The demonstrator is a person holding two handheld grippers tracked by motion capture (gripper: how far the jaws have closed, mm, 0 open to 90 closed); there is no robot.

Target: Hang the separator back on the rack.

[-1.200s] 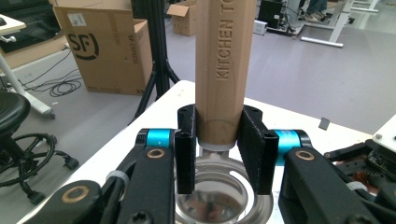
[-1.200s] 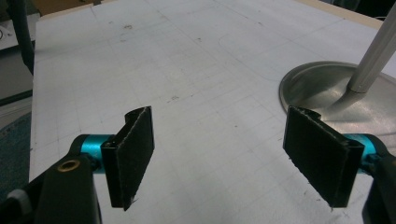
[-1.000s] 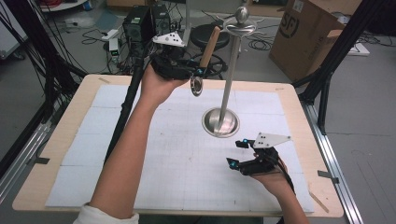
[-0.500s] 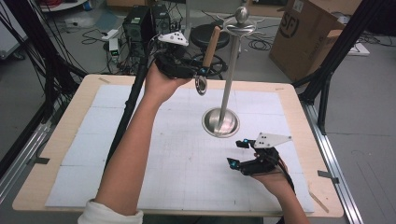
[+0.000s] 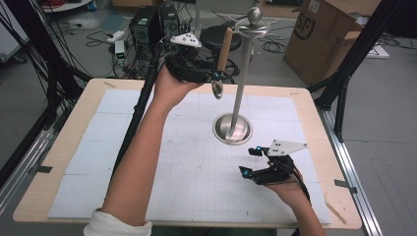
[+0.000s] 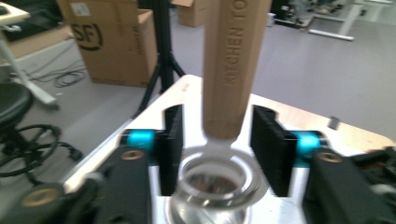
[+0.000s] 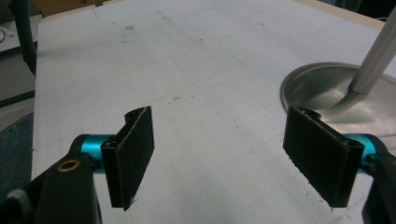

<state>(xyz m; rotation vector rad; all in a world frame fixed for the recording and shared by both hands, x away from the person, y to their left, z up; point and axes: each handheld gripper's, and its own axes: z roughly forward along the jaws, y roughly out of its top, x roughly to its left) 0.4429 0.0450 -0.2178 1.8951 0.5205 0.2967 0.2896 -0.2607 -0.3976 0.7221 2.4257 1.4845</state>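
Observation:
A kitchen utensil (image 5: 225, 44) with a wooden handle (image 6: 233, 60) and a round metal head (image 6: 217, 184) hangs almost upright. Its top end is beside a hook of the metal stand (image 5: 241, 83), at the stand's crown. My left gripper (image 5: 216, 76) is raised at the back of the table, level with the handle's lower end. Its jaws have just been opening. In the left gripper view (image 6: 219, 135) the handle stands between the pads (image 6: 268, 144) with a gap on each side. My right gripper (image 5: 248, 161) rests low near the front right, open and with nothing in it (image 7: 219, 154).
The stand's round base (image 5: 232, 129) sits mid-table on the white gridded mat (image 5: 187, 162); part of the base (image 7: 322, 88) lies just beyond my right gripper. A cardboard box (image 5: 324, 34), a stool and black tripod legs stand on the floor behind the table.
The left jaws have opened off the wooden handle. The utensil has swung from tilted to nearly upright. The right gripper has stayed put.

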